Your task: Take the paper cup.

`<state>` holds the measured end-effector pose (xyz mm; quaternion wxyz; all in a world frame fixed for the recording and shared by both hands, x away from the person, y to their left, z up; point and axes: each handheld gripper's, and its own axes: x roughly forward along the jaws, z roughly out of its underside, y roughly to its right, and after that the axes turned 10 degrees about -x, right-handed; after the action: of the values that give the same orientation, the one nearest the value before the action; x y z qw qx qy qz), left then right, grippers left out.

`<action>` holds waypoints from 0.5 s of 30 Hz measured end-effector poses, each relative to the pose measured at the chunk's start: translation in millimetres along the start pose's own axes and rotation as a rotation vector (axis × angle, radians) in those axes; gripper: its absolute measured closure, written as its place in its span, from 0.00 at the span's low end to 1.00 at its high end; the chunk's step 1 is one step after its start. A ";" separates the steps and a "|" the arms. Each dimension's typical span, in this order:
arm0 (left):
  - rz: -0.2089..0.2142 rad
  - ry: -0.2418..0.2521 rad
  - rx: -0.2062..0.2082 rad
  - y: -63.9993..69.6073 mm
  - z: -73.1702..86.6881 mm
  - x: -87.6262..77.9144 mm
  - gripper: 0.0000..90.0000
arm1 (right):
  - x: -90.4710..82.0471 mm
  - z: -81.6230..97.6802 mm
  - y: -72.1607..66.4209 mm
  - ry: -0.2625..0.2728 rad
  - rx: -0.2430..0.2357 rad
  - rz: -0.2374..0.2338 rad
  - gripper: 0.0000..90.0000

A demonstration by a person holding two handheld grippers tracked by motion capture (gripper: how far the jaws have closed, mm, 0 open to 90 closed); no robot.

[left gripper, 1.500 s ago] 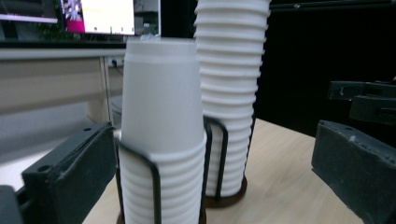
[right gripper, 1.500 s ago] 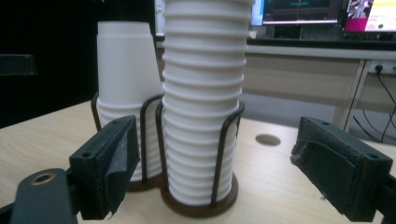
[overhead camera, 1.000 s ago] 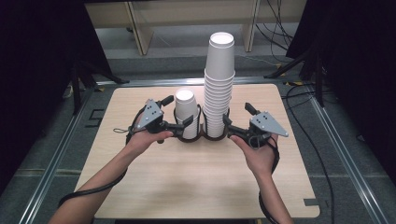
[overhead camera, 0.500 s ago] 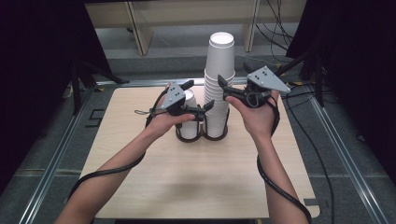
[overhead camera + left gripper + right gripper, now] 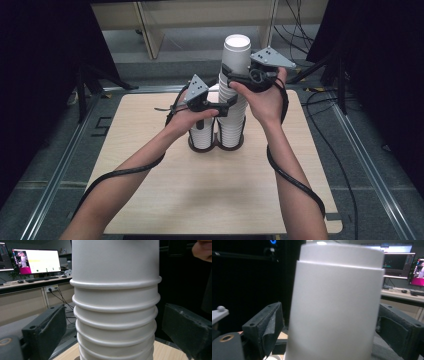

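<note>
A tall stack of white paper cups (image 5: 234, 100) stands in the right ring of a black two-ring holder (image 5: 216, 146) on the wooden table (image 5: 210, 195). A short cup stack (image 5: 202, 134) fills the left ring. My left gripper (image 5: 226, 103) is open around the tall stack's middle; in the left gripper view the ribbed cup rims (image 5: 116, 315) sit between its jaws, with small gaps on both sides. My right gripper (image 5: 228, 78) is open around the top cup (image 5: 334, 310), with a jaw on each side and not touching it.
The table edge runs close behind the holder. Metal floor rails (image 5: 367, 165) flank the table, and cables (image 5: 300, 30) lie on the floor behind. A desk with lit monitors (image 5: 35, 261) shows far off in the left gripper view.
Both grippers rose from the holder's base up the tall stack. The right one climbed to the top cup and the left one to mid-stack. The cups have not moved.
</note>
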<state>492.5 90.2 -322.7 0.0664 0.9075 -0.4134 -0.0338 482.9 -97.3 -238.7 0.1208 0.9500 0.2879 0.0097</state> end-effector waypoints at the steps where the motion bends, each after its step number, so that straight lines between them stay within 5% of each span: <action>1: -0.001 -0.003 0.002 -0.6 0.2 0.8 0.06 | 1.8 -0.3 -0.1 -0.008 0.000 0.002 0.12; 15: -0.002 -0.023 0.018 1.3 0.0 7.3 0.11 | 11.5 0.1 0.8 -0.031 -0.002 0.004 0.17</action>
<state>496.3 83.9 -322.5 0.0536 0.9081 -0.4134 -0.0406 492.9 -91.6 -239.2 0.1260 0.9505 0.2839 -0.0047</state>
